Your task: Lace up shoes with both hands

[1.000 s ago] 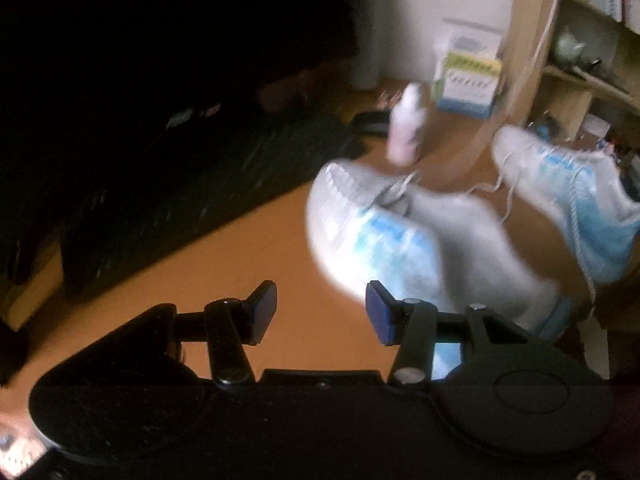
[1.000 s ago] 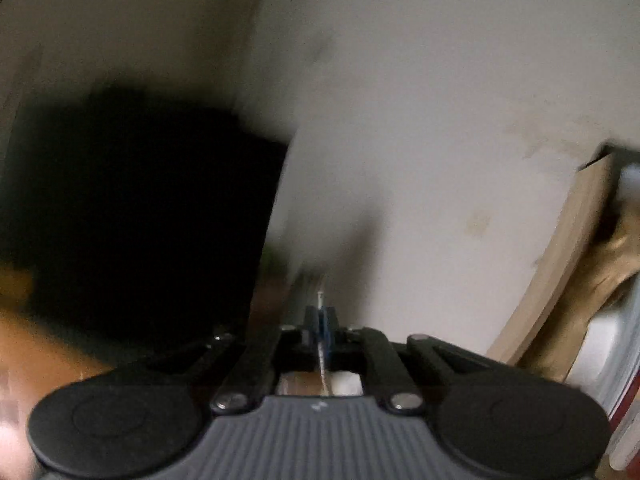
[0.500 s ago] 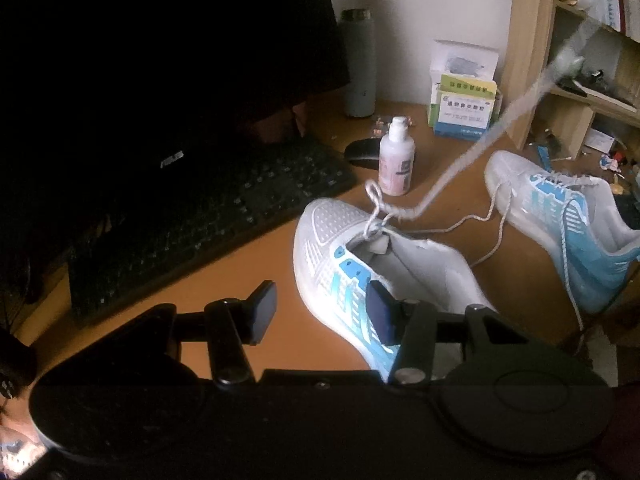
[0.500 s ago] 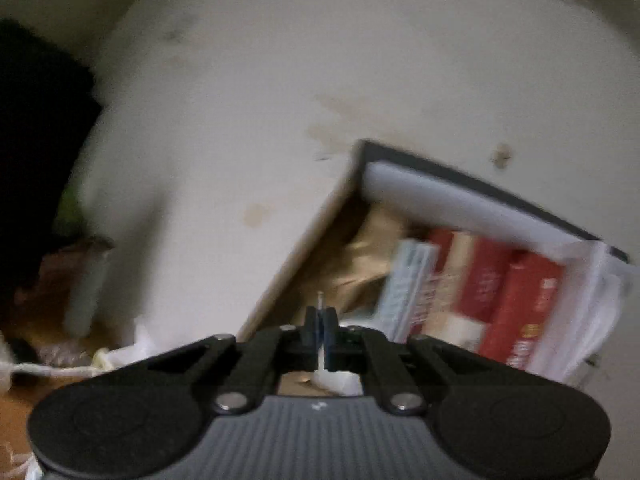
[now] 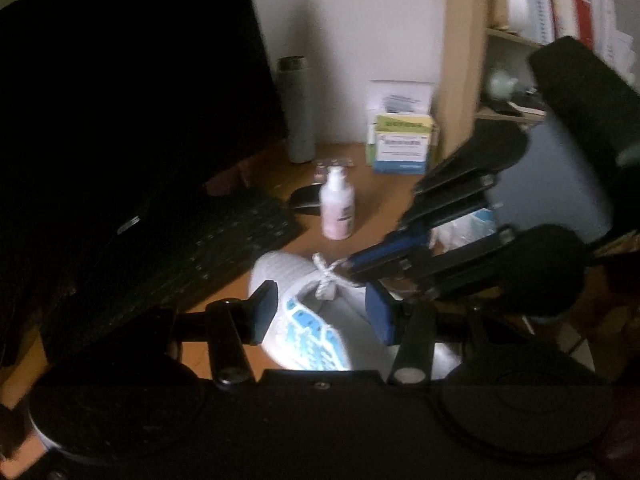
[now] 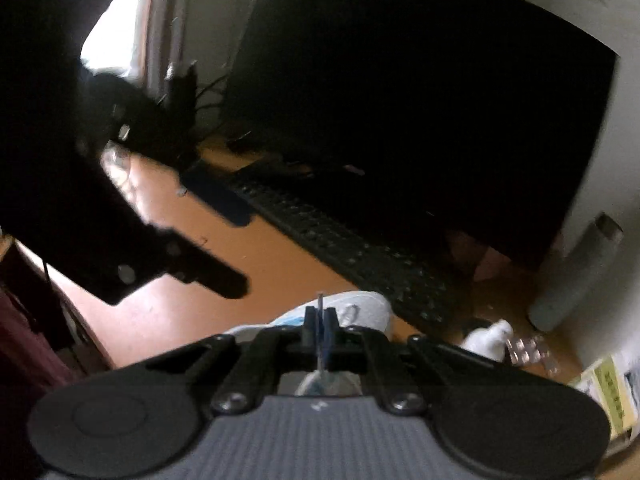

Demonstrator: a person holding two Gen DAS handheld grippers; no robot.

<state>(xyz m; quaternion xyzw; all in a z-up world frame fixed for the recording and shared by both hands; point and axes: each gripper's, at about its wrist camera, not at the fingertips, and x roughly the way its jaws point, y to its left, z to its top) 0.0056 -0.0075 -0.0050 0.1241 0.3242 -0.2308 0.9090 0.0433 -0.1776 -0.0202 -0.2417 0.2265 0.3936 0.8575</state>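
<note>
White mesh sneaker with light-blue side panels [image 5: 304,320] lies on the orange-brown wooden tabletop [image 5: 288,256], toe toward 11 o'clock in the left wrist view, just beside the black keyboard [image 5: 200,248]. Left gripper [image 5: 320,312] hovers above the shoe's side, its blue-padded fingers [image 5: 264,312] spread, nothing between them but the shoe seen below; likely parked there ready to catch a lace end or steady the upper. Right gripper [image 5: 352,266] comes in from 3 o'clock, fingers pressed together and pinching the white woven shoelace [image 5: 326,276] right where it crosses at the front eyelets; in its own view [image 6: 319,330] the thin lace tip [image 6: 320,300] pokes up between the closed pads. The tight pinch near the crossing looks meant to keep tension so the lace doesn't slip back through. Lacing seems at the first crossing only, most eyelets still to do, though blur makes that hard to confirm. Pink-and-white plastic pump bottle [image 5: 338,208] stands at 12 o'clock from the toe, well apart; grey metal flask [image 5: 298,108] and green-white cardboard box [image 5: 402,140] sit further back by the wall. Dark monitor [image 5: 120,100] fills 9 to 11 o'clock.
</note>
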